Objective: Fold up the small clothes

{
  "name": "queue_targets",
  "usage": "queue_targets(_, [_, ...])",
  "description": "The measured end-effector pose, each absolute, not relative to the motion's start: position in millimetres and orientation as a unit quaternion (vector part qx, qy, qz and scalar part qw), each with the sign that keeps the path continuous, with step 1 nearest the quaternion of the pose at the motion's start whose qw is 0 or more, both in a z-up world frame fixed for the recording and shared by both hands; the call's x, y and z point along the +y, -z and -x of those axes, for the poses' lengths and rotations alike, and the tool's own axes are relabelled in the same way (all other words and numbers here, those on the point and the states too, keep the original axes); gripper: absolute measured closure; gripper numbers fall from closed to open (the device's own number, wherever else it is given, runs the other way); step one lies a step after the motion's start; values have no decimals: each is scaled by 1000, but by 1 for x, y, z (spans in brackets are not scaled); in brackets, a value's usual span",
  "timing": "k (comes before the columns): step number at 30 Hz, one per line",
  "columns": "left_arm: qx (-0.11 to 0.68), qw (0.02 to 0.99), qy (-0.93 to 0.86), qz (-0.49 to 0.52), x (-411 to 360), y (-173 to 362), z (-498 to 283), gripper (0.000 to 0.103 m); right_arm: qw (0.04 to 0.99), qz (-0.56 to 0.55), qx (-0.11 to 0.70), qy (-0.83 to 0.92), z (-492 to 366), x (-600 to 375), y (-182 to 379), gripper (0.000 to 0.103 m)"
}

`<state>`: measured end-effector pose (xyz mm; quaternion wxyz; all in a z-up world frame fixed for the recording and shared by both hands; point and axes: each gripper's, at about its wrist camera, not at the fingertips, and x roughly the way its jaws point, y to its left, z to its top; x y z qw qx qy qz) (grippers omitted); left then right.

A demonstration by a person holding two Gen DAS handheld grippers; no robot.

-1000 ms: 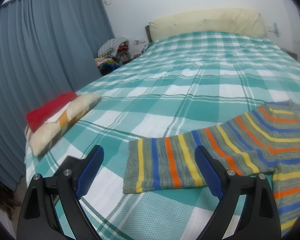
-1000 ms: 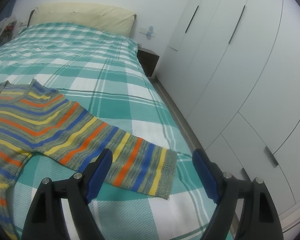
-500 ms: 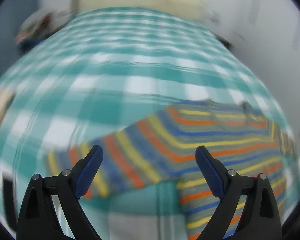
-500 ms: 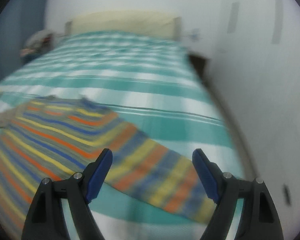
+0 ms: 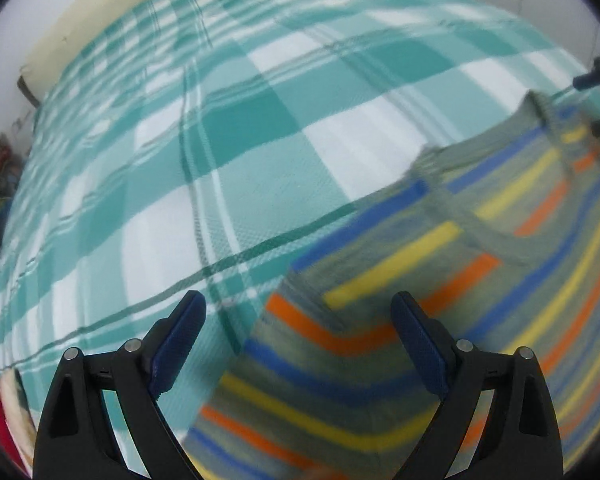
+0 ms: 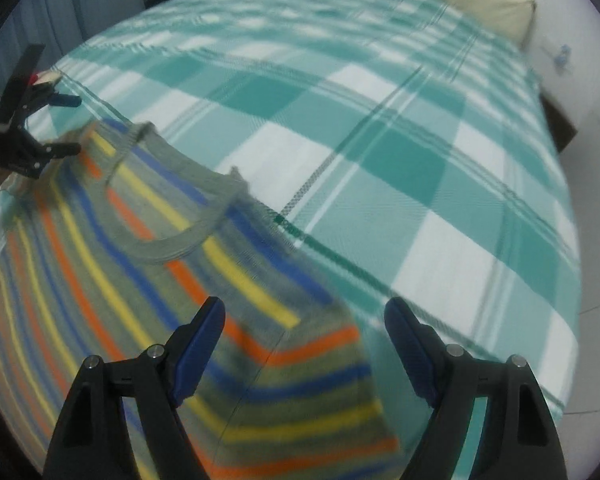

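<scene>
Both tongs moved from sleeve ends to shoulders. Left tongs [image 5: 298, 318] wide, right tongs [image 6: 304, 322] wide. Striped sweater [image 6: 148, 240] flat on bed [image 6: 400, 128], neck at 10 o'clock. Sleeve fold next.

- I see one garment: a small knit sweater [image 5: 440, 320], grey-green with blue, yellow and orange stripes.
- It lies spread flat, front up, on the teal-and-white checked bed [image 6: 380, 128].
- Its grey ribbed neckline [image 6: 172, 248] curves open toward the pillow end.
- Both views are motion-blurred, so I can't read finer knit detail.
</scene>
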<state>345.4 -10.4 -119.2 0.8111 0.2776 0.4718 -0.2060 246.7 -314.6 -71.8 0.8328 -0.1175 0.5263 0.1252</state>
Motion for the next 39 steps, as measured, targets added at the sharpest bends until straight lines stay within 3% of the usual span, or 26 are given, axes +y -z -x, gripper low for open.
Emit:
queue_targets(6, [506,794,233,-243,-3,134,-363,3,805,98,563,-159,-274,-316,102,21])
queue_targets(7, [510,791,236,-243,-2,134,-362,3,801,99,568,-165,-274,-314,103,23])
queue_targets(8, [515,786,240,-243,-2,134,-362,5,796,94,572,-173,-275,-313,101,39])
queue_targets(9, [521,780,247,-244,-2,133,-358,13,791,89,577,-183,-274,-312,99,52])
queue_targets(10, [520,777,257,-245,-3,131,-355,23,789,97,577,-187,-271,-309,96,85])
queue_targets(11, [519,773,271,-245,-5,129,-350,59,788,115,576,-183,-268,-305,93,98])
queue_targets(12, [516,771,279,-247,-9,125,-345,97,789,135,573,-176,-263,-300,91,98])
queue_targets(16, [451,809,227,-302,-22,110,-318,98,813,242,519,-102,-238,-274,76,99])
queue_targets(19, [416,843,187,-286,-22,96,-312,98,831,296,470,-35,-225,-265,69,99])
queue_targets(29, [393,872,138,-256,-30,100,-370,98,853,295,426,56,-260,-275,63,100])
queue_targets(39, [406,879,106,-227,-29,130,-401,98,847,291,442,59,-309,-279,90,100])
